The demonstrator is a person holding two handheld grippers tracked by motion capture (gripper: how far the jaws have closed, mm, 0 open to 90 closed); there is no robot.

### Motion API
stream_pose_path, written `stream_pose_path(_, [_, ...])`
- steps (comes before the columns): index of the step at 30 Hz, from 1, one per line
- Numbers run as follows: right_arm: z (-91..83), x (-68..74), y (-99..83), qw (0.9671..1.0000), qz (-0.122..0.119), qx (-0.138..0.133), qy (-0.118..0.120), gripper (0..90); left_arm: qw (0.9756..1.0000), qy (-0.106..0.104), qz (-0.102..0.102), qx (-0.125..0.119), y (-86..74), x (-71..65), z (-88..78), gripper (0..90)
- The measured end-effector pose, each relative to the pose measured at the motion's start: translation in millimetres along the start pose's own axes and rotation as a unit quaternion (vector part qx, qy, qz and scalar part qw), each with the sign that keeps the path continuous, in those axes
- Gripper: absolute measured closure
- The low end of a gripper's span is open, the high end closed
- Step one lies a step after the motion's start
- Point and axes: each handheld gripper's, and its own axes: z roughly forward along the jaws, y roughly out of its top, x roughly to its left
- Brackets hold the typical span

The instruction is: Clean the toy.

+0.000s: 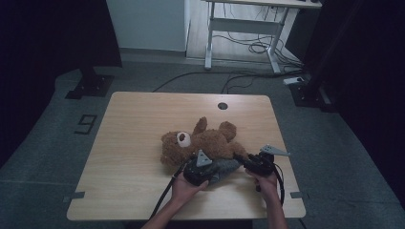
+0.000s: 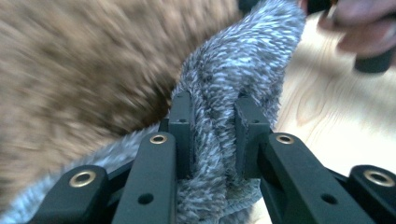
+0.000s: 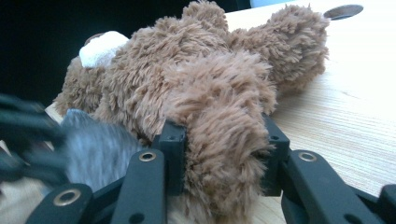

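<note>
In the high view the grey fuzzy cloth [image 1: 224,168] is mostly hidden under the left gripper [image 1: 210,169] and the teddy bear [image 1: 200,143]; its shape cannot be told. The bear's near leg, toward 4 o'clock, disappears behind the right gripper [image 1: 249,163], whose fingers are too small and dark there to read. In the left gripper view the brown fur at 10 o'clock is smeared by blur, and the person's other hand [image 2: 359,23] at 1 o'clock is cut off by the top edge and blurred. In the right gripper view the dark shape at 8 o'clock is blurred beyond telling, and the worktop [image 3: 355,116] hole at 1 o'clock is clipped by the top edge.
</note>
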Motion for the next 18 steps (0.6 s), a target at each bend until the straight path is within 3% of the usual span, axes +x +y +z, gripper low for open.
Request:
stream_pose_path(2, [0.3, 0.2, -0.2, 1.0000, 0.000, -0.001, 0.000, 63.3, 0.9997, 0.005, -0.003, -0.022, 10.1, 5.5, -12.5, 72.0])
stream_pose_path(5, [0.6, 0.5, -0.6, 1.0000, 0.000, 0.000, -0.001, 63.4, 0.9988, 0.010, -0.015, -0.045, 39.5, 16.0, -23.4, 71.9])
stream_pose_path(7, [2.0, 0.4, -1.2, 1.0000, -0.001, -0.001, -0.001, 63.3, 0.9988, 0.015, -0.007, -0.046, 61.3, 17.2, -20.2, 71.9])
stream_pose_path(9, [1.9, 0.4, -1.4, 1.0000, 0.000, -0.001, -0.002, 63.4, 0.9989, 0.015, -0.007, -0.045, 69.5, 17.4, -16.3, 71.9])
stream_pose_path(10, [0.8, 0.7, -1.0, 1.0000, -0.005, 0.001, -0.003, 63.4, 0.9994, 0.017, -0.005, -0.029, 78.7, 18.5, -4.7, 71.9])
stream_pose_path(14, [1.2, -1.2, -1.3, 1.0000, -0.005, 0.001, -0.001, 63.3, 0.9993, 0.034, -0.015, 0.000, 71.2, 28.7, 15.5, 71.9])
stream_pose_path(16, [1.5, -1.9, -1.7, 1.0000, -0.005, 0.003, -0.002, 63.3, 0.9992, 0.032, -0.023, -0.003, 67.3, 32.9, 15.2, 72.0])
stream_pose_path(17, [2.1, -3.3, -2.5, 1.0000, -0.003, 0.006, -0.002, 63.3, 0.9988, 0.037, -0.031, -0.008, 62.4, 38.1, 9.5, 72.0])
stream_pose_path(18, [2.2, -3.7, -2.6, 1.0000, -0.002, 0.006, -0.001, 63.3, 0.9985, 0.047, -0.026, -0.008, 61.1, 39.2, 6.5, 72.0])
